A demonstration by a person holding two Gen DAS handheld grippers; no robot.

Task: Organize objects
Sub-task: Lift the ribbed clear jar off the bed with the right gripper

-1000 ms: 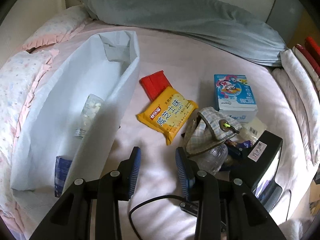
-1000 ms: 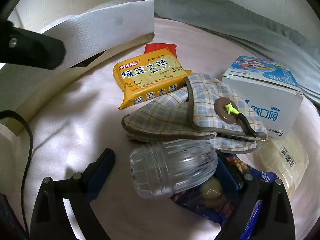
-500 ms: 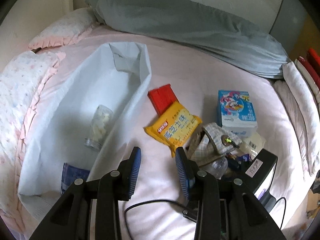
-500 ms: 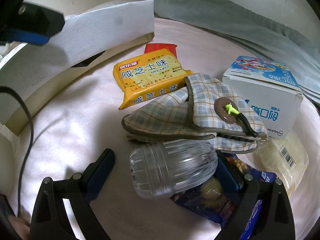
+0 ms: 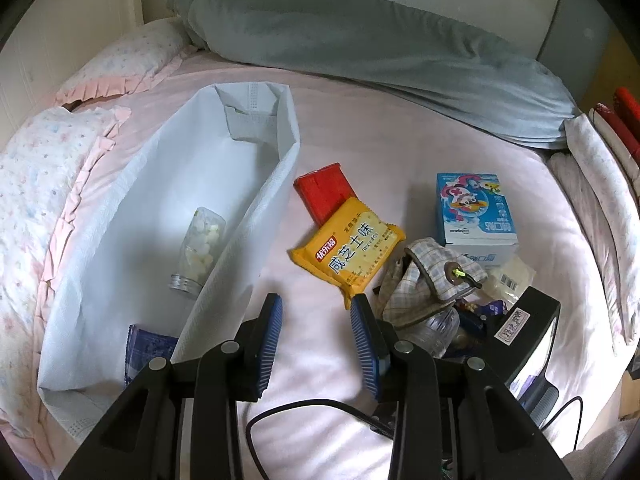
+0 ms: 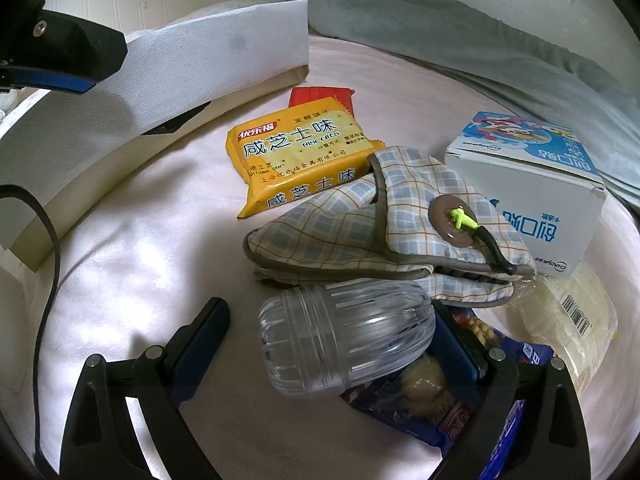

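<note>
Soft daylight, moderately bright, both views sharp, no motion blur. Heavy fisheye bending with black vignette corners. Patchy highlights on the pink sheet (image 6: 132, 280) near left; glare streaks on the clear jar (image 6: 344, 344). Shadows soft.

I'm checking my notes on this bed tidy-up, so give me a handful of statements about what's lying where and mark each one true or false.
1. A clear bottle of small pale pieces lies inside the white fabric bin. True.
2. The yellow cracker packet lies inside that bin. False: it lies on the pink sheet outside it, partly over a red packet.
3. The left gripper holds the plaid pouch. False: nothing is between its fingers.
4. A clear ribbed jar lies on its side between the right gripper's open fingers. True.
5. The blue and white box stands beside the plaid pouch. True.
</note>
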